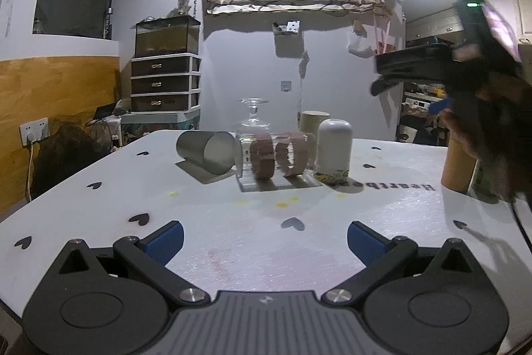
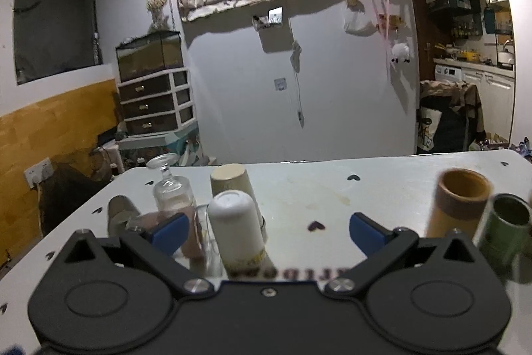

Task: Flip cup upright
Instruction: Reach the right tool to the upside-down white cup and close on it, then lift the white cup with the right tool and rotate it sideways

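Several cups stand in a cluster on the white table (image 1: 252, 238). A grey metal cup (image 1: 207, 155) lies on its side. A clear glass with pink bands (image 1: 276, 158) lies on its side beside it. A white cup (image 1: 334, 152) stands upside down; it also shows in the right wrist view (image 2: 237, 228). A stemmed glass (image 1: 253, 115) and a beige cup (image 1: 314, 120) stand upside down behind. My left gripper (image 1: 265, 237) is open and empty, well short of the cups. My right gripper (image 2: 269, 232) is open and empty, above the table, with the white cup just ahead between its fingers.
A brown cup (image 2: 460, 205) and a green cup (image 2: 507, 225) stand upright at the right of the table. The right gripper's body (image 1: 465, 55) hangs in the air at the right of the left wrist view. Drawers (image 1: 165, 82) stand behind the table.
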Motion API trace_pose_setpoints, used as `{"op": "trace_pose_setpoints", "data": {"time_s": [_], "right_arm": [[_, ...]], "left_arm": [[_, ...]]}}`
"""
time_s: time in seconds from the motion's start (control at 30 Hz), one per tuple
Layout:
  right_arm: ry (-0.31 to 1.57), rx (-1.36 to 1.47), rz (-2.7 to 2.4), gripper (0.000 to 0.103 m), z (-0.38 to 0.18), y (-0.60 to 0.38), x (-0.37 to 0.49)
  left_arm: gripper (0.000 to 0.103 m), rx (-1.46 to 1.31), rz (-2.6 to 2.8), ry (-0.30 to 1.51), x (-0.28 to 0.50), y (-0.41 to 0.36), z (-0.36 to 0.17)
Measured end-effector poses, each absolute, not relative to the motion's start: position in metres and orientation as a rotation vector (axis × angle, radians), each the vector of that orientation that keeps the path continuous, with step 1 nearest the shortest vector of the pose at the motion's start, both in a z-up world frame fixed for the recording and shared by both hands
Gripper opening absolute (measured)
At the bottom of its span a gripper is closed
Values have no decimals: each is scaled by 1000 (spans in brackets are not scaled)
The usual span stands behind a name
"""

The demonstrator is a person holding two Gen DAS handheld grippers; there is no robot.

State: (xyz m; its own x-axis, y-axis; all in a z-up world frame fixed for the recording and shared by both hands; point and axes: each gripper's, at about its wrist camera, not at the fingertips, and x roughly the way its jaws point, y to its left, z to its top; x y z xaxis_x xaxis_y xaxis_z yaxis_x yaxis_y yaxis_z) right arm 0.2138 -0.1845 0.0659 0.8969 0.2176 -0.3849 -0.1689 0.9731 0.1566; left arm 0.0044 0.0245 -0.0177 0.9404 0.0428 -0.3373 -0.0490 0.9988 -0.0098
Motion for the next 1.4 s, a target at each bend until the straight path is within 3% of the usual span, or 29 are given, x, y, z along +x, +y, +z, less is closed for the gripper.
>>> {"op": "trace_pose_setpoints", "data": {"time_s": [0.53, 0.7, 1.4], "right_arm": [[570, 121, 198, 89, 21, -123, 325], [602, 133, 198, 64, 11, -122, 332], [420, 189, 308, 63, -5, -213, 145]], "left_arm": [[103, -61, 83, 377, 11, 52, -32], [103, -62, 84, 377, 11, 54, -32], [103, -69, -94, 390, 18, 14, -32]]}}
